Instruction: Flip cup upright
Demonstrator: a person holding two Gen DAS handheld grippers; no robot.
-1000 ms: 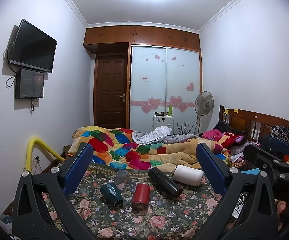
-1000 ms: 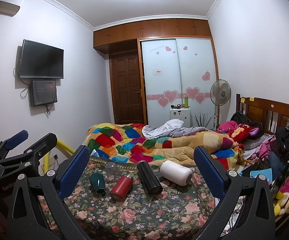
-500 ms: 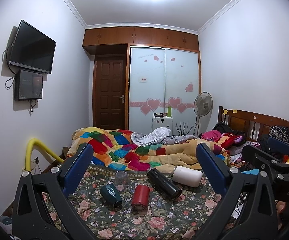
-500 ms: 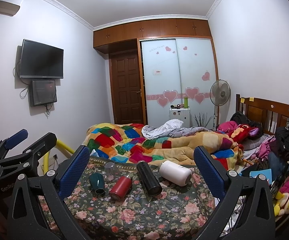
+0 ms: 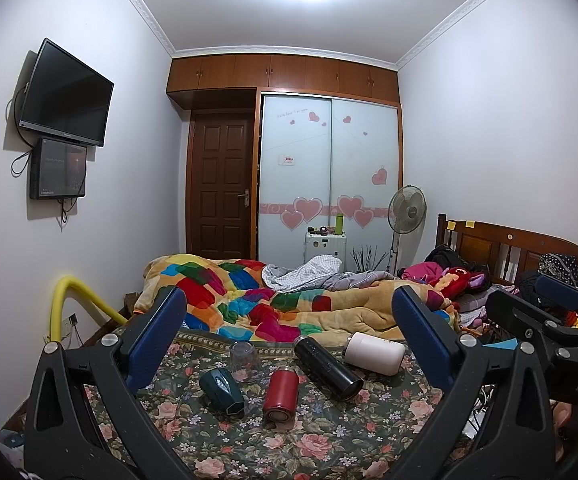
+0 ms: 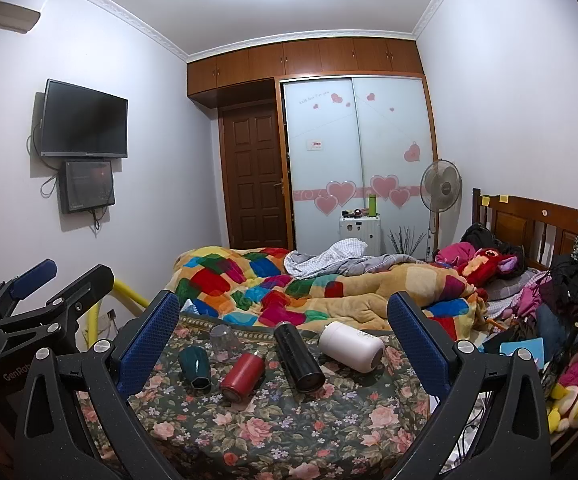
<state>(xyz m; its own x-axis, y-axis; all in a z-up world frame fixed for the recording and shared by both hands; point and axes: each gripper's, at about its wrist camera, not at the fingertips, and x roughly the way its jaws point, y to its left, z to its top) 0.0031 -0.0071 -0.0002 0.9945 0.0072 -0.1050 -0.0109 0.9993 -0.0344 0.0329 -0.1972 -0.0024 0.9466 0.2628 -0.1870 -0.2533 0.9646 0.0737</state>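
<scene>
Nothing moved; cups [image 5: 281, 394] lying (empty), grippers [image 5: 289, 340] agape.

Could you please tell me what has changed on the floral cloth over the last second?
Almost nothing: the views drift only slightly. Both grippers, left and right, stay open and hold nothing. The teal cup, red cup, black flask and white flask lie where they were.

Dark floral cloth [image 5: 329, 440]; teal cup [image 5: 221, 392], red cup [image 5: 281, 394], black flask [image 5: 327, 368], white flask [image 5: 375, 353].
</scene>
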